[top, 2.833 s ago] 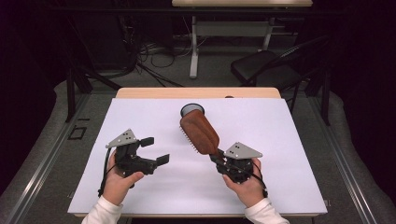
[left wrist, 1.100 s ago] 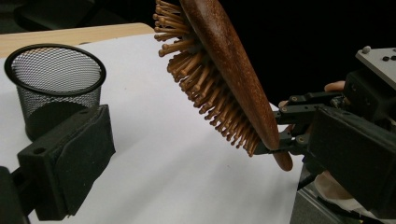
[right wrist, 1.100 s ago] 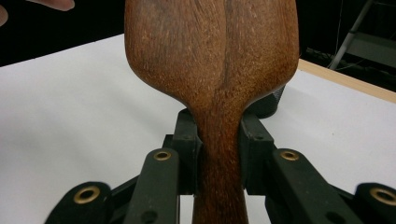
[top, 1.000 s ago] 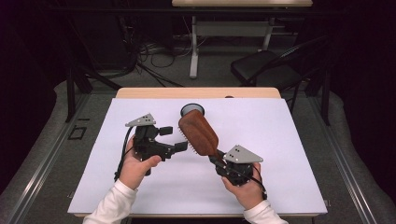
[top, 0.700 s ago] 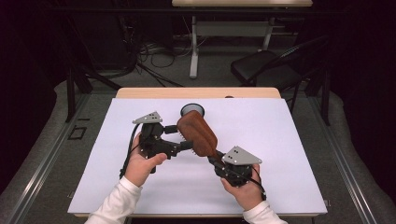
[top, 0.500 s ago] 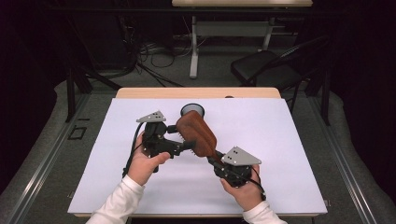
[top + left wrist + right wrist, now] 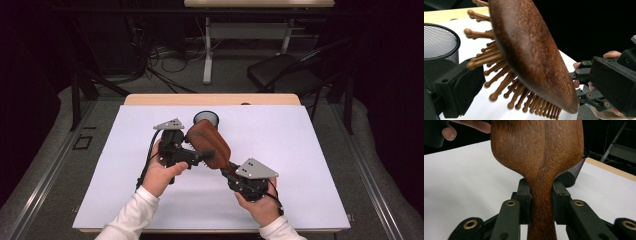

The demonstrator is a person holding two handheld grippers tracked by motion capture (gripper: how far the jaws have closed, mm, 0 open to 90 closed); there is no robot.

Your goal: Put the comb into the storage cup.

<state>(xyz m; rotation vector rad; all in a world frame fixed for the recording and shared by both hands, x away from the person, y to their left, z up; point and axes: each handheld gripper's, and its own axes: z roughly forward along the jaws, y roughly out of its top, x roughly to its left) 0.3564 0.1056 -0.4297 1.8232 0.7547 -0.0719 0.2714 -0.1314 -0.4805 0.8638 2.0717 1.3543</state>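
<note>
Hairbrush: handle clamped in right gripper.
Left gripper: jaws apart, straddling the head.
Risk: closing on bristles could twist it loose.

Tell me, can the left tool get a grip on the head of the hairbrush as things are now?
Probably yes. The left tool is open around the wooden hairbrush head, one jaw among the bristles, the other behind its back. The right tool holds only the handle, so nothing blocks closing.
</note>
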